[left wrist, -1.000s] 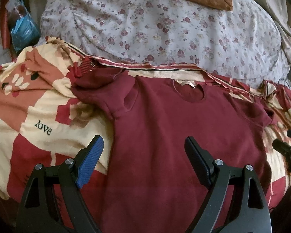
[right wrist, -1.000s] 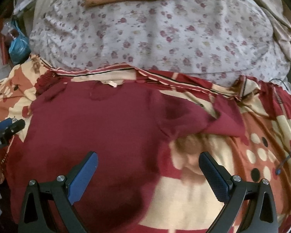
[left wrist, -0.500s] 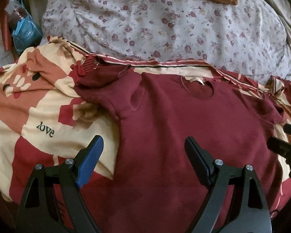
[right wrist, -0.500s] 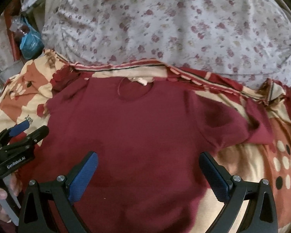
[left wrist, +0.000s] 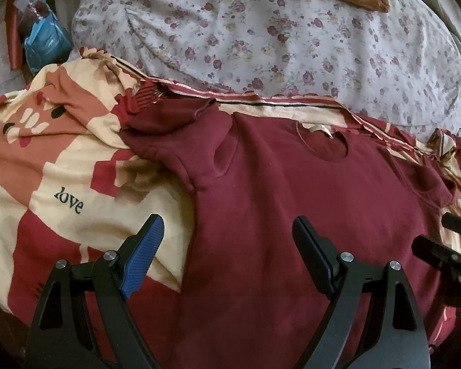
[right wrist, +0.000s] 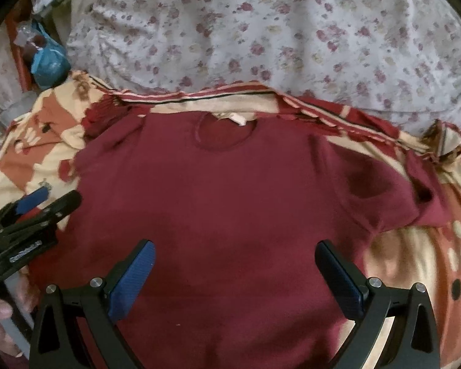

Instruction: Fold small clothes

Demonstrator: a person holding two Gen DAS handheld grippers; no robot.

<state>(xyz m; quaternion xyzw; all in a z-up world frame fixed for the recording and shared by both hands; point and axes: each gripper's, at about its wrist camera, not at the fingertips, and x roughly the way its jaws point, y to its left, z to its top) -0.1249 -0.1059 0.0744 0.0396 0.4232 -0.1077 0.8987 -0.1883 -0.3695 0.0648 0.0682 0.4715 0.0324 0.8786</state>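
Left wrist: left gripper (left wrist: 227, 240) is hovering with fingers spread wide, grasping nothing, over the left edge of the maroon T-shirt (left wrist: 292, 203), which is lying flat on the patterned blanket (left wrist: 46, 166).

Right wrist: right gripper (right wrist: 235, 264) is hanging over the shirt's lower middle, fingers released; floral pillow (right wrist: 261, 30) beyond the collar.

I cannot see the shirt's (left wrist: 292, 230) near hem; it runs under the left gripper (left wrist: 227, 246) frame and off the near edge in both views. The right gripper (left wrist: 445, 246) is cut by the right edge of the left view. A hand (right wrist: 0, 319) is clipped at the left edge. The blue bag's (right wrist: 49, 64) contents are too small to read.
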